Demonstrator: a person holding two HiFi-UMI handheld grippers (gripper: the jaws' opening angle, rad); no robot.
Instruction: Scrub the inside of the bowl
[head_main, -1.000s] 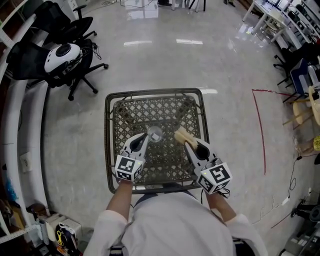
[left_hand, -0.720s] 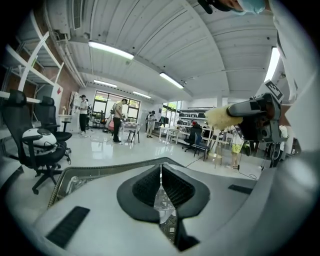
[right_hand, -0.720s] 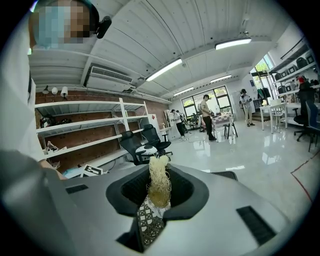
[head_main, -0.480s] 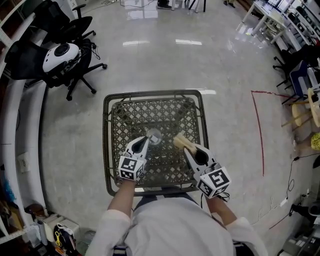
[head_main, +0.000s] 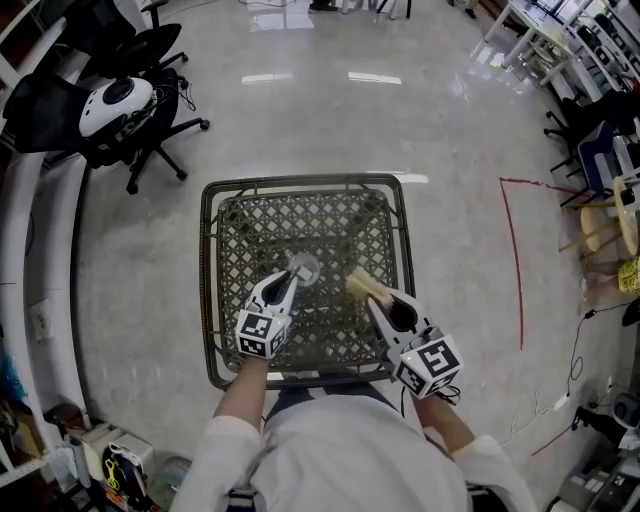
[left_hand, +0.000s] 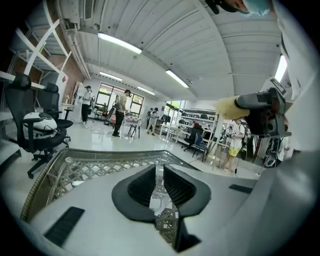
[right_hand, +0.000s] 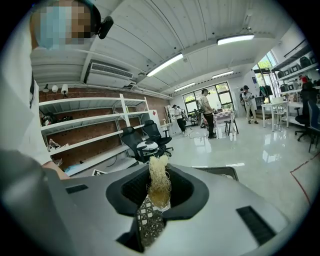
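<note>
A wide, glossy grey floor (head_main: 330, 120) fills the workshop, crossed at one side by a thin red tape line (head_main: 515, 260). At its centre stands a square table (head_main: 205, 280) with a dark metal rim and a woven lattice top. Well apart from it, near the shelving, sits a black office chair (head_main: 60, 105) with a white helmet-like object (head_main: 112, 100) on its seat.

A person in a white top (head_main: 340, 450) stands at the table's near edge, one handheld tool in each hand. Both tools reach in over the lattice.

The left gripper (head_main: 292, 280) is clamped on the rim of a small clear glass bowl (head_main: 304, 268). Its own camera shows the black ribbed jaws nearly together, with the glass (left_hand: 159, 192) pinched between them. The bowl sits over the near-middle of the table top; whether it rests on the lattice cannot be told.

The right gripper (head_main: 378, 298) is closed on a pale, straw-coloured fibre scrubber (head_main: 361, 283), its frayed end (right_hand: 159, 182) standing up between the jaws. The scrubber lies just beside the bowl — apart from it, not inside.
</note>
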